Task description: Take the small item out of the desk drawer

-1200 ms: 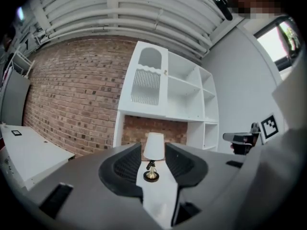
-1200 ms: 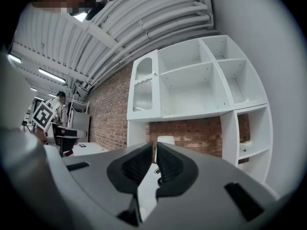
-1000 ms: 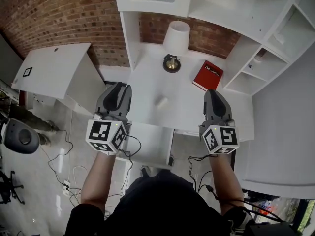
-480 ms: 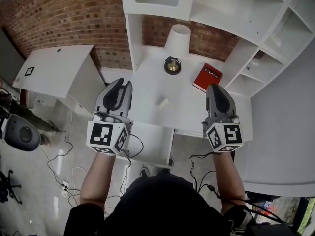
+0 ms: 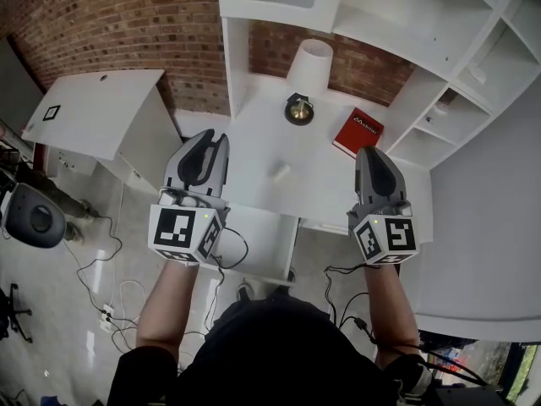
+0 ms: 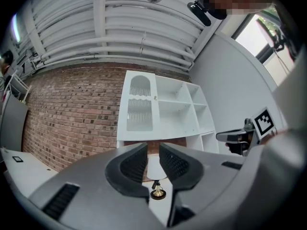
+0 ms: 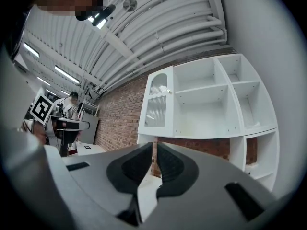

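Note:
A small white cylindrical item (image 5: 280, 172) lies on the white desk (image 5: 254, 155), midway between my two grippers. Below the desk's front edge a white drawer (image 5: 258, 244) stands pulled out; I cannot see anything inside it. My left gripper (image 5: 213, 136) hovers over the desk's left edge with its jaws shut and nothing between them (image 6: 153, 150). My right gripper (image 5: 369, 150) hangs over the desk's right part, also shut and empty (image 7: 156, 147). Both point toward the back wall, each about a hand's width from the item.
A lamp with a white shade (image 5: 309, 62) and brass base (image 5: 297, 108) stands at the desk's back. A red book (image 5: 357, 131) lies right of it. White shelving (image 5: 439, 49) rises behind and to the right. A white side table (image 5: 93, 112), a chair (image 5: 32, 218) and floor cables (image 5: 110, 286) are at the left.
The left gripper's jaws have closed from slightly apart to shut. Both grippers hold nearly the same place over the desk; the head view has shifted a little.

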